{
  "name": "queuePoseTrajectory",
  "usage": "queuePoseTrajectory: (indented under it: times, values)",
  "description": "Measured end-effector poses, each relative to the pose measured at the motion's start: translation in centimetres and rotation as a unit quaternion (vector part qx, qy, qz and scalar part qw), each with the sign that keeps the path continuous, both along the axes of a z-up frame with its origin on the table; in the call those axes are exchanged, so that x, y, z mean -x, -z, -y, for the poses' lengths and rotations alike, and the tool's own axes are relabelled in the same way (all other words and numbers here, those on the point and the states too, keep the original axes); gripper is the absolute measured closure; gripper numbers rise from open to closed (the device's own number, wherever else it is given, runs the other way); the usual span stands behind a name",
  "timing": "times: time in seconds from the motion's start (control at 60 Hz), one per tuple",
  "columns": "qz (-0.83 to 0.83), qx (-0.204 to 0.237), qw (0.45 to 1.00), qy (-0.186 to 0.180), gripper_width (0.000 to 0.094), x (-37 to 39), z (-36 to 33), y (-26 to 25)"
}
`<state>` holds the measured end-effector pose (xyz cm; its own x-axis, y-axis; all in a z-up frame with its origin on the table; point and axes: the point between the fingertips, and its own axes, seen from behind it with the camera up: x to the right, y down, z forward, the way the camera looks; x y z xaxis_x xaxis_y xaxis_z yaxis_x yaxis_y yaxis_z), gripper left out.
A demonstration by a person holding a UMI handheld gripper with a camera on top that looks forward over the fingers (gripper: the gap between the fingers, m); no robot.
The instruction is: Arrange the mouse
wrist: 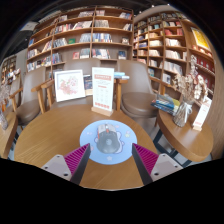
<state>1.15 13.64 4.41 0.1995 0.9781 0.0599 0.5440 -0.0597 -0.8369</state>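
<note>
A grey mouse (108,141) lies on a round pale-blue mouse mat (108,146) near the front of a round wooden table (60,135). My gripper (111,158) is open, its pink-padded fingers (76,158) spread to either side of the mat's near edge. The mouse sits just ahead of the fingertips and between their lines, resting on the mat with clear gaps at both sides. Nothing is held.
At the table's far side stand a framed picture (69,84) and an upright sign card (102,90). Wooden chairs (133,98) ring the table. To the right, another table (190,135) carries a vase of flowers (185,100) and books. Bookshelves (90,35) fill the back walls.
</note>
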Motion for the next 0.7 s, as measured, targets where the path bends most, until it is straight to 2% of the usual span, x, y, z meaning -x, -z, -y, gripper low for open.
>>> queuePoseTrajectory:
  times: [0.1,0.267,0.5,0.617,0.7]
  values:
    - [-0.002,-0.003,1.0,-0.009,0.0085,-5.6,1.7,-1.6]
    - [-0.011,-0.052,0.998,-0.022,0.0084,-14.9,3.8,-4.7]
    - [-0.03,-0.079,0.995,-0.052,0.0085,-22.8,6.8,-7.1]
    - [-0.044,-0.08,0.994,-0.067,0.008,-24.4,7.9,-8.6]
    - [-0.048,-0.06,0.995,-0.069,0.0081,-25.1,8.4,-9.1]
